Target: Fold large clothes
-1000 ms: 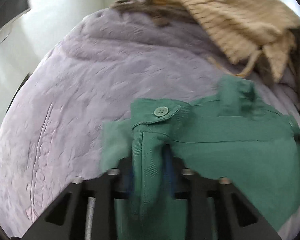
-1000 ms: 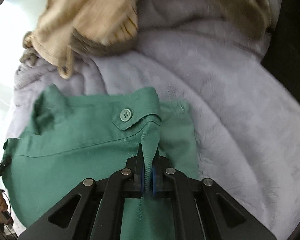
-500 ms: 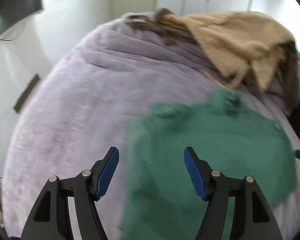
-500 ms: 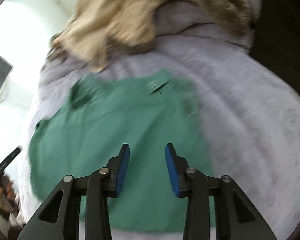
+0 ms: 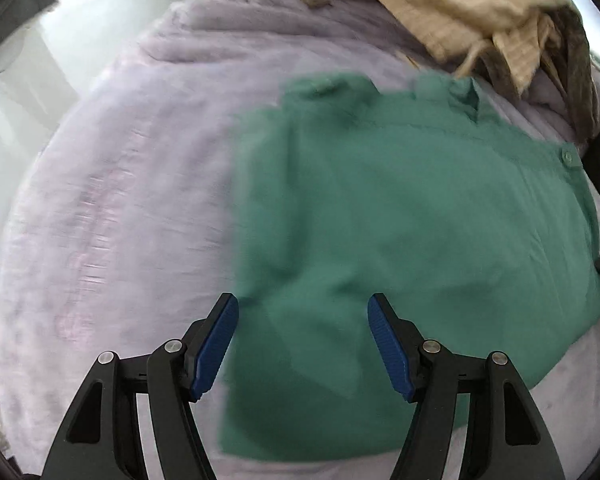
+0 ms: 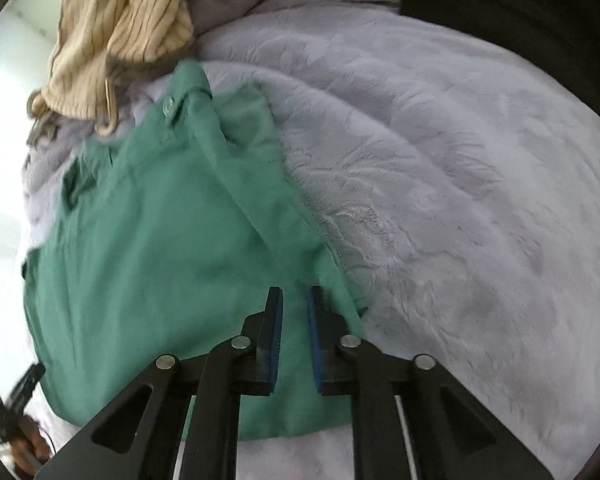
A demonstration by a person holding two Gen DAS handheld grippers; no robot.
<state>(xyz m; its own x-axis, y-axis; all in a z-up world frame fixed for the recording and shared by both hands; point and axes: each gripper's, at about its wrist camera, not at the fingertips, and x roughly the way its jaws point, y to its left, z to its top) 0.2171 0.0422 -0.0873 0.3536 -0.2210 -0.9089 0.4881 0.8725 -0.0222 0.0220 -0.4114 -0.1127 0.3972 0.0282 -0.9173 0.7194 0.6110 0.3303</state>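
Hovering low over the bed, the left gripper has its blue-padded jaws spread wide with nothing between them, the near edge of the green shirt lying just beneath. The right gripper hangs over the same garment with its pads parted by a narrow gap, released, no cloth pinched in it.

All around the shirt spreads a plush lilac blanket, its pile pressed into a leafy embossed pattern that shows crisply from the right wrist and only as a smear from the left. Nothing lies between either gripper and the cloth. At the right-wrist view's lower left edge a hand on a black handle is partly visible.

The shirt lies flat on the blanket, roughly rectangular, with its sides turned in so a long diagonal fold edge runs along the side nearest the open blanket. A buttoned tab with a pale button sits at its far end, and another button shows near the far right corner in the left view. The far edge looks bunched; motion blur hides finer detail.

Beyond the shirt, touching or nearly touching its far end, is a heap of beige striped clothing with brownish fabric underneath it.
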